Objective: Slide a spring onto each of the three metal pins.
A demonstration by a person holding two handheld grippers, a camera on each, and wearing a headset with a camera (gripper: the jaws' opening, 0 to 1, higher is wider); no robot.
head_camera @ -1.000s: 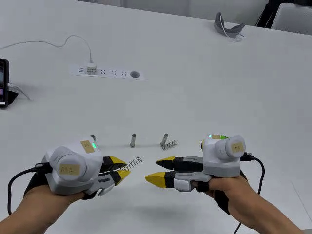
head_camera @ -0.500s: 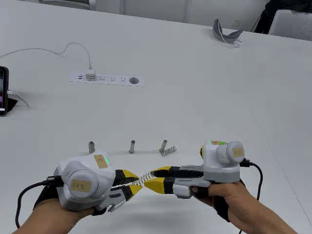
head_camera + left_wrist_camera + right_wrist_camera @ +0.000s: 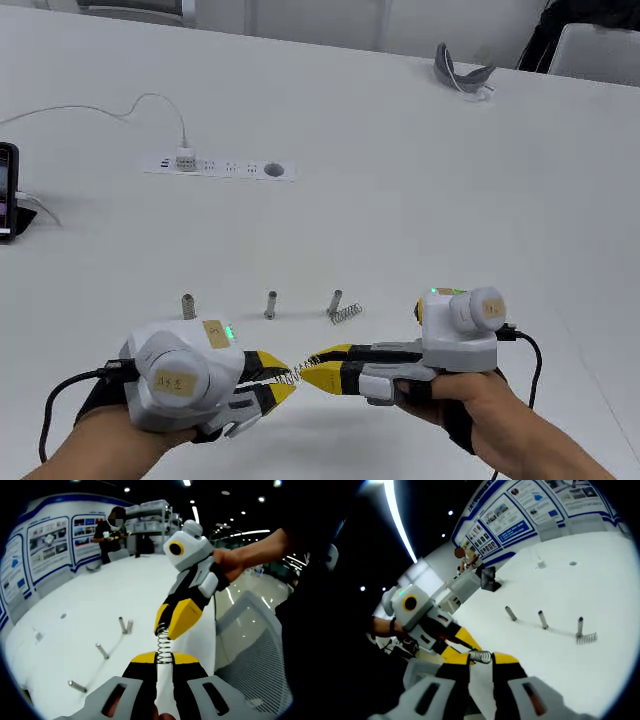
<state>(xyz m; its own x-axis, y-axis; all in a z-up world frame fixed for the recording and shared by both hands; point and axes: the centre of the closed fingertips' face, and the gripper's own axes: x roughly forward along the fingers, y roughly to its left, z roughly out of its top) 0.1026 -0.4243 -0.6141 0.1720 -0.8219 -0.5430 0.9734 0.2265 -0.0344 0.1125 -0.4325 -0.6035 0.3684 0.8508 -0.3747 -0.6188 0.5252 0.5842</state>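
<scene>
Where all of it rests, desk (image 3: 430, 200): white and broad.
left gripper (image 3: 277, 378): well below the middle pin (image 3: 271, 305) in the head view, held clear of the desk; jaws pinched almost together on one end of the held spring (image 3: 292, 372).
right gripper (image 3: 310, 367): tip to tip with the left gripper, below and a little right of the middle pin; jaws set to a narrow gap, the other end of the held spring caught between the yellow tips.
power strip (image 3: 215, 167): well above the middle pin, one white plug in it, cable trailing off to the left.
middle pin: upright, bare.
right pin (image 3: 335, 303): near the middle pin on its right, upright, bare.
left pin (image 3: 188, 306): farther from the middle pin, on its left; looks ribbed, as with a spring sleeved over it.
held spring: spanning the air between the two grippers, off the desk.
loose spring (image 3: 346, 314): flat on the desk right of the middle pin, at the foot of the right pin.
</scene>
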